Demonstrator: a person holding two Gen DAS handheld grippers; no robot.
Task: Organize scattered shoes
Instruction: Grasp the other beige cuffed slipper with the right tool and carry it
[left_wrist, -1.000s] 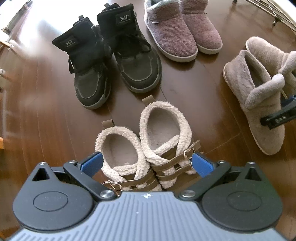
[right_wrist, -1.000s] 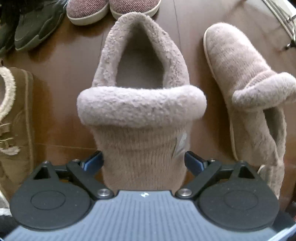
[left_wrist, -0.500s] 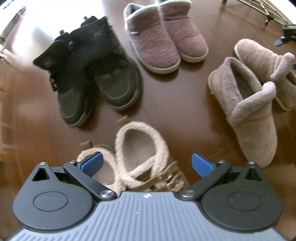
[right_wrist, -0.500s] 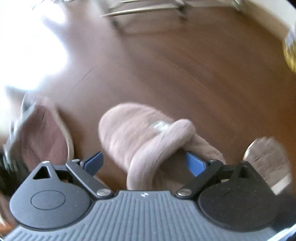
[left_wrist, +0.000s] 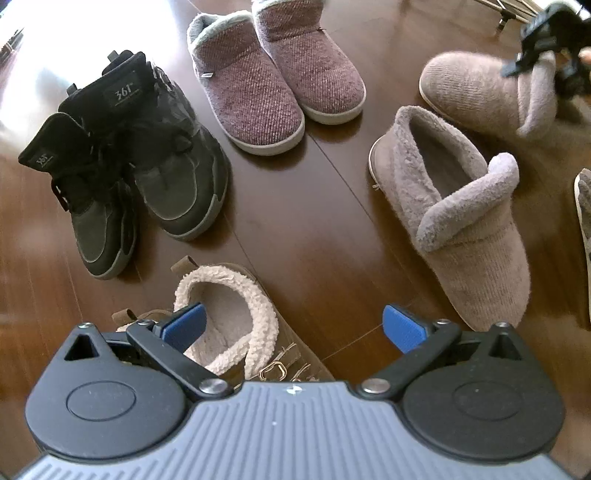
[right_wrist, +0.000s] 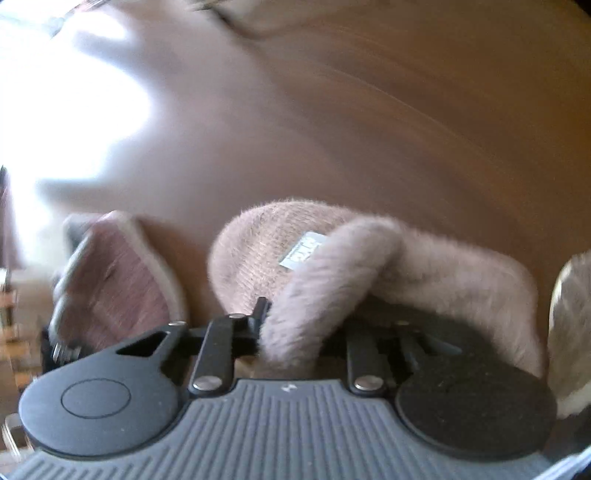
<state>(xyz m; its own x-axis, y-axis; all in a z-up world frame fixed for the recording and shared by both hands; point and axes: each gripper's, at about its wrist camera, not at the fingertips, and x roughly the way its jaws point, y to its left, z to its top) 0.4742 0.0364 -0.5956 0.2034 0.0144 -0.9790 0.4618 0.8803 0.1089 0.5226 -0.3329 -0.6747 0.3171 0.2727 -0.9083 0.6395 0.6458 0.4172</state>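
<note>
right gripper (right_wrist: 295, 332) clamped on the folded fleece cuff of the far taupe slipper (right_wrist: 332, 266), jaws just drawn in on that cuff, a soft edge that gave the pads something to pinch. seen from the left wrist too, up in the far right corner, lying toe toward the mauve pair (left_wrist: 277, 81). probably gripped there so as to swing it round beside its mate, the near taupe slipper (left_wrist: 461, 221), which lay apart from it and pointed another way on the wood floor (left_wrist: 314, 221). left gripper (left_wrist: 291, 326) wide open and empty, hung over the tan fleece-lined boots (left_wrist: 229, 325), touching nothing. black sneakers (left_wrist: 129, 166) already side by side, likewise the mauve pair, so judged done. taupe pair still unmatched.
</note>
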